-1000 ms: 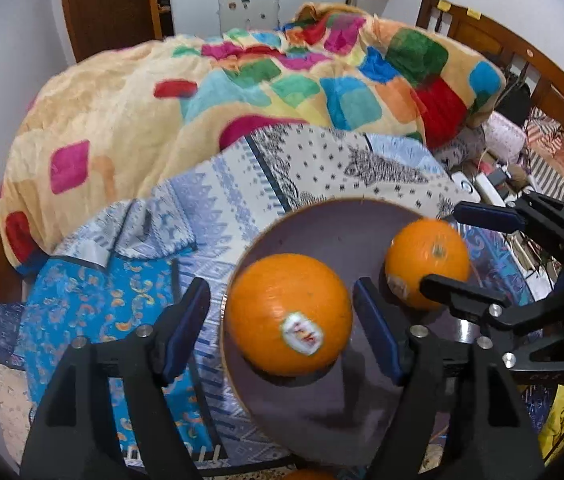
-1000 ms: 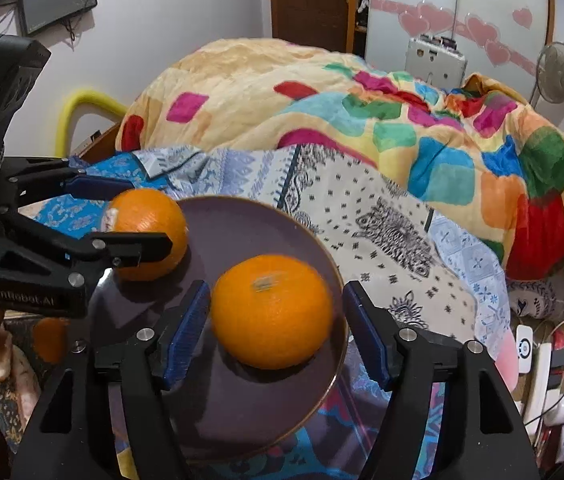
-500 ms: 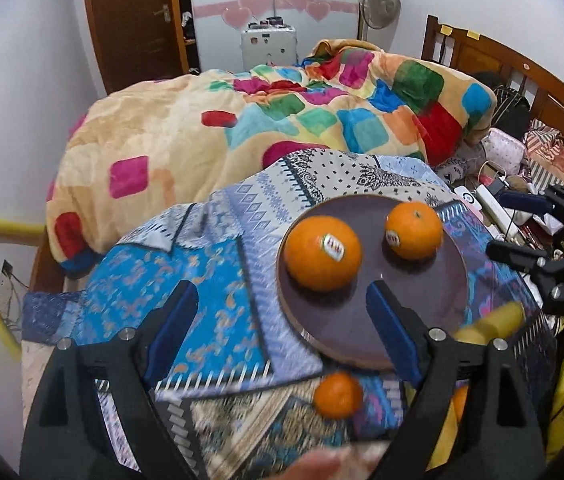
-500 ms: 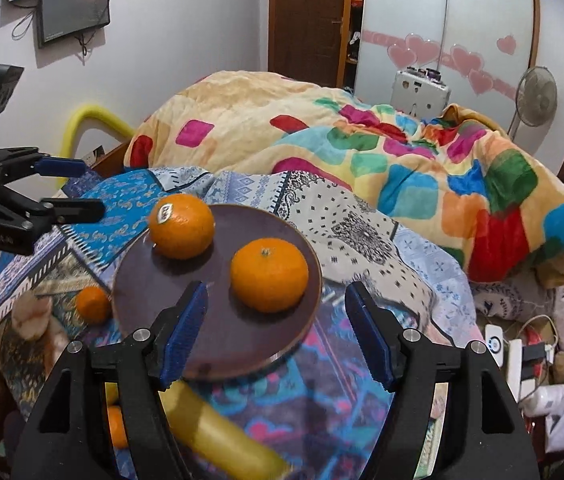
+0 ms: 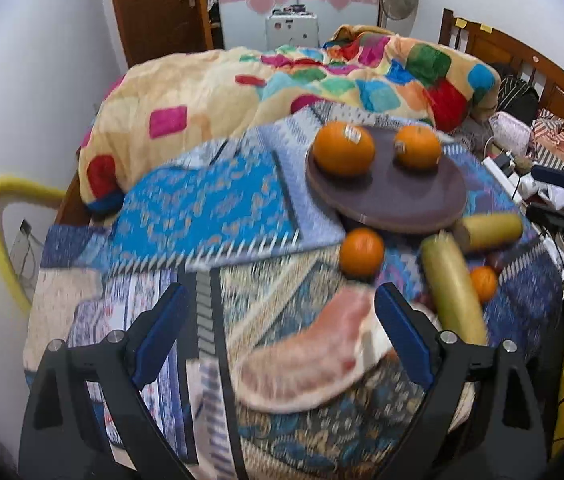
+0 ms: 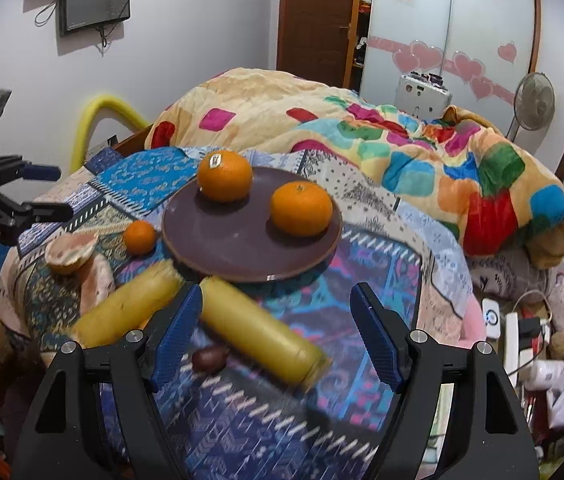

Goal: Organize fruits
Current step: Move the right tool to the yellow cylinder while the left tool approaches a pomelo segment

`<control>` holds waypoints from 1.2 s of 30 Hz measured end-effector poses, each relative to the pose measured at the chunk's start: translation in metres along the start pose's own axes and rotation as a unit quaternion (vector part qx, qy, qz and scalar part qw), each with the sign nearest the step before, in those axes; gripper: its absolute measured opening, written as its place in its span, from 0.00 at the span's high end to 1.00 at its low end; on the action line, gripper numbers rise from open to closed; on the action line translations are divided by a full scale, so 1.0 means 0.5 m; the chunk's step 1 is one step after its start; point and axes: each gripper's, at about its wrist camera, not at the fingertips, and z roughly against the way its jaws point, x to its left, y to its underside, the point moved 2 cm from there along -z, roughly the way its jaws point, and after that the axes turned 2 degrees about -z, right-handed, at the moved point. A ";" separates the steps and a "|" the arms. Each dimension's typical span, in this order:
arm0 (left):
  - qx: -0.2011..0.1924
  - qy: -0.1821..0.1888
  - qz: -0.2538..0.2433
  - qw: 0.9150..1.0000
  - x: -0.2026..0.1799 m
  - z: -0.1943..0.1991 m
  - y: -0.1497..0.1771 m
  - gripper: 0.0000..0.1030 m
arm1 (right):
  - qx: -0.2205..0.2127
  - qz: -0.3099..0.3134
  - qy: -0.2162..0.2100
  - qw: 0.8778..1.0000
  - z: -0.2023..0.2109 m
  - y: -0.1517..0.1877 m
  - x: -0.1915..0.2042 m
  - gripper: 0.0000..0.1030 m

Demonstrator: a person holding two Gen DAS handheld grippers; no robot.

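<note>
Two large oranges (image 5: 343,150) (image 5: 417,147) rest on a dark round plate (image 5: 385,196) on the patterned cloth. My left gripper (image 5: 278,308) hangs back from the plate. Its jaws are opening, with a pink-fleshed fruit piece (image 5: 313,360) on the cloth beneath them, pads not touching it. My right gripper (image 6: 278,300) is also opening above a yellow long fruit (image 6: 258,330), gripping nothing. The plate (image 6: 242,248) and its oranges (image 6: 224,176) (image 6: 301,209) lie beyond it. Each gripper shows at the edge of the other's view (image 6: 52,192) (image 5: 539,192).
Loose on the cloth near the plate are a small orange (image 6: 139,237), a second yellow long fruit (image 6: 126,312), a small dark brown fruit (image 6: 209,358) and another small orange (image 5: 483,283). A colourful quilt (image 6: 361,136) is heaped behind. Clutter lies at the right (image 6: 521,332).
Both grippers have drawn back from the plate, leaving an orange each on it, and their jaws stand wider. More of the cloth and the loose fruit has come into view.
</note>
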 end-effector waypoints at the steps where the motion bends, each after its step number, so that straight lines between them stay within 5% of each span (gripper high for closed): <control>1: 0.003 -0.003 0.003 1.000 0.003 0.000 0.012 0.08 | 0.002 -0.002 -0.001 1.000 0.000 0.006 0.000 0.28; 14: 0.009 -0.017 0.014 1.000 0.018 0.008 0.119 0.05 | 0.038 -0.009 0.015 0.999 -0.048 0.064 -0.023 0.28; 29: 0.013 0.015 -0.036 0.999 -0.018 -0.076 0.070 0.05 | 0.047 0.022 -0.013 0.999 -0.076 0.070 -0.009 0.35; 34: 0.013 0.075 -0.006 0.997 -0.001 -0.077 0.070 0.21 | 0.042 0.019 -0.019 0.999 -0.059 0.081 -0.013 0.45; 36: 0.010 0.066 -0.004 0.998 -0.001 -0.072 0.074 0.23 | 0.041 0.014 -0.019 0.999 -0.050 0.085 -0.013 0.50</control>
